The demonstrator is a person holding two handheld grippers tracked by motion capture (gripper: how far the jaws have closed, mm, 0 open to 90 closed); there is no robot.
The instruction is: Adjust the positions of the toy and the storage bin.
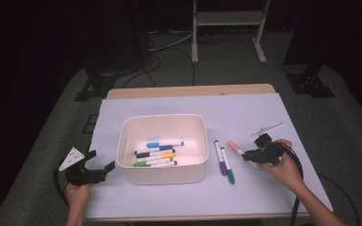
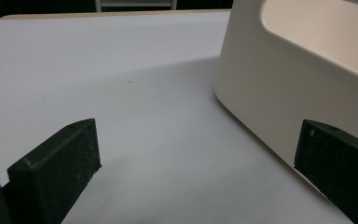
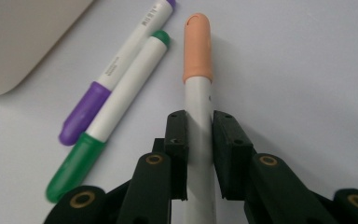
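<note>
Pinching the orange marker (image 3: pixel 197 93), the right gripper's (image 3: pixel 198 135) fingers clamp its barrel; left gripper's (image 2: pixel 191 158) fingers spread.

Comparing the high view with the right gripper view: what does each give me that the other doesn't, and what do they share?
High view alone: the markers inside the white bin, and the left gripper open beside it.
Right gripper view alone: the black jaws closed against the barrel of the orange-capped marker.
Both: the right gripper, that orange-capped marker, and the purple marker and green marker side by side on the white sheet.
</note>
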